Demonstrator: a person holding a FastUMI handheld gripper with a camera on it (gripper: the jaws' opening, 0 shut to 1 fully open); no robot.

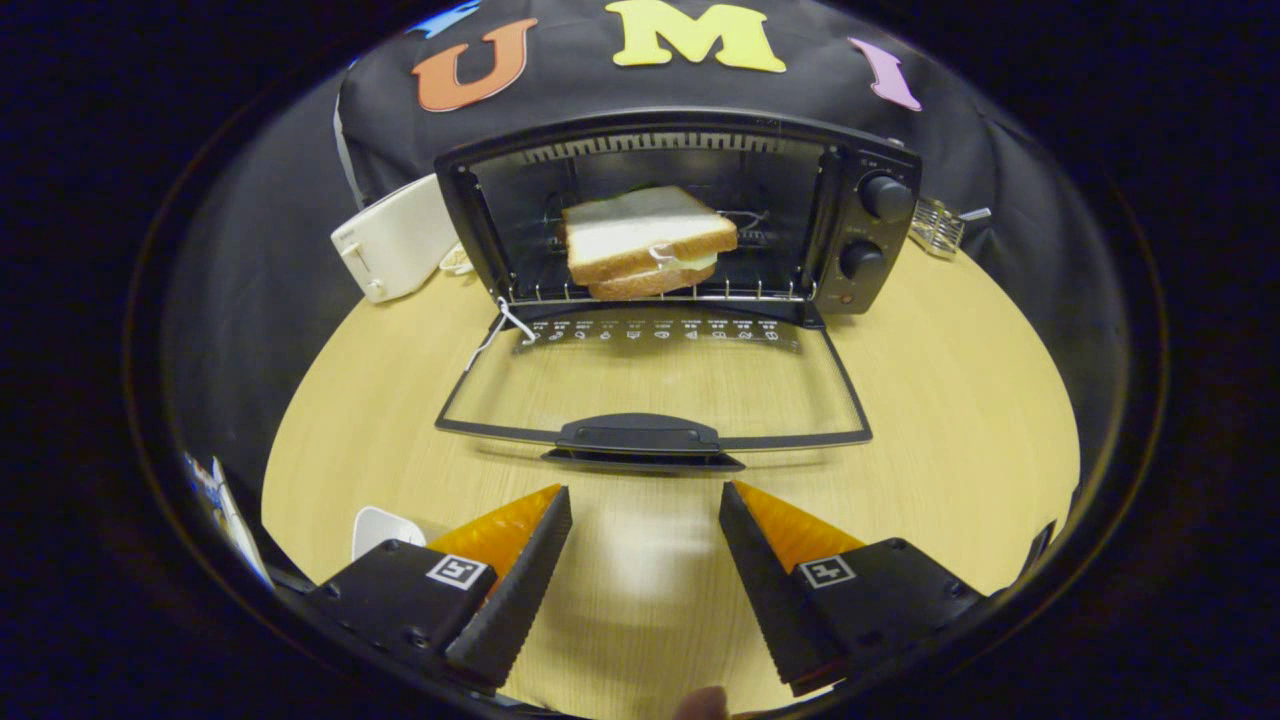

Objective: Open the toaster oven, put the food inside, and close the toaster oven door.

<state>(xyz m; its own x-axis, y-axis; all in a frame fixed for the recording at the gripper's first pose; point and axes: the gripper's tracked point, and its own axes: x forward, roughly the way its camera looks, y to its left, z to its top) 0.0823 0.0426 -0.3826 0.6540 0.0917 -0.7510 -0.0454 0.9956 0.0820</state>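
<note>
Staged booth: toaster oven, wooden table.

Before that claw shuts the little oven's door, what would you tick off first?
1. Sandwich of white toast slices on the wire rack inside the black toaster oven: ok.
2. Sandwich fully behind the door line: cannot tell, it sits near the rack's front.
3. Glass door with black handle lying flat open on the pale wooden table: ok.
4. Claw open and holding nothing: ok.
5. Claw lined up just short of the handle: ok.
6. White string at the door's hinge corner may snag: not ok.
</note>
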